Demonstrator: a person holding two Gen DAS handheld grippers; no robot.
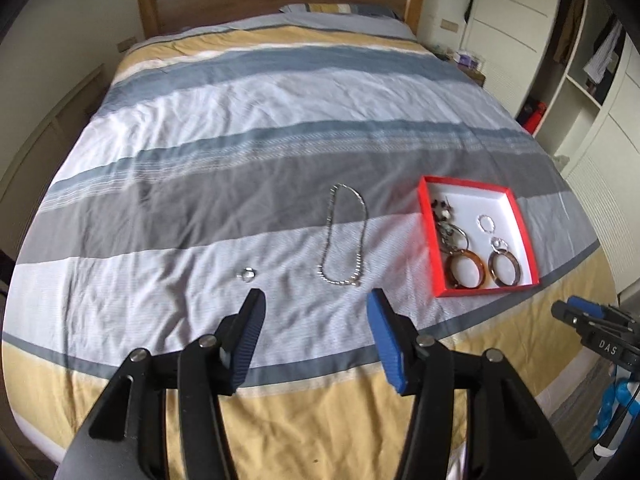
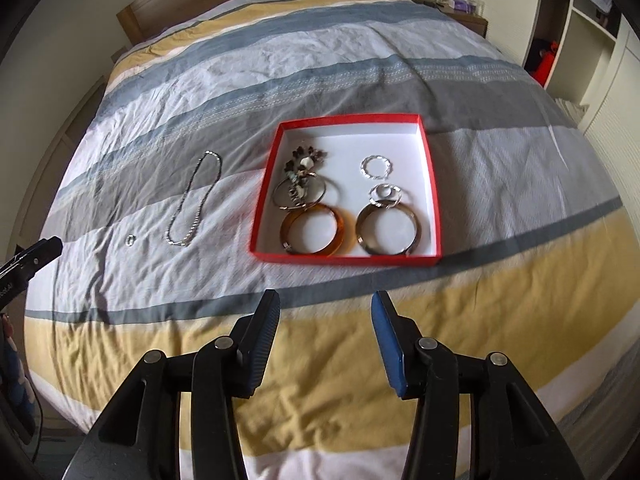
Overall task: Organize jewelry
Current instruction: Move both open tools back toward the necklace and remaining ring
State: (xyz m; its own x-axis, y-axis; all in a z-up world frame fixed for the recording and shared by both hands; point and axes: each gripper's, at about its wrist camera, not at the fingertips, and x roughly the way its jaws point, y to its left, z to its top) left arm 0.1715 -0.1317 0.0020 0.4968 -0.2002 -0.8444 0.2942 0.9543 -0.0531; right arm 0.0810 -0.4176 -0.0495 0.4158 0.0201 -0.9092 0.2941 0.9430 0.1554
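A red box (image 2: 434, 184) with a white inside lies on the striped bedspread and holds an amber bangle (image 2: 316, 230), a brown-and-silver bangle (image 2: 387, 229), a thin hoop with dark beaded pieces (image 2: 300, 184) and small silver rings (image 2: 377, 167). Left of it on the cover lie a silver chain necklace (image 2: 196, 200) and a small ring (image 2: 130, 239). The left wrist view shows the same box (image 1: 520, 216), necklace (image 1: 346, 232) and ring (image 1: 247, 273). My left gripper (image 1: 316, 304) hangs open above the cover, just short of the necklace. My right gripper (image 2: 325, 306) is open and empty, short of the box.
The bed (image 1: 280, 112) has a wooden headboard (image 1: 276, 0) at the far end. White wardrobes and open shelves (image 1: 592, 80) stand along the right side, with a small cluttered bedside table (image 2: 460, 8). The bed's near edge drops away below both grippers.
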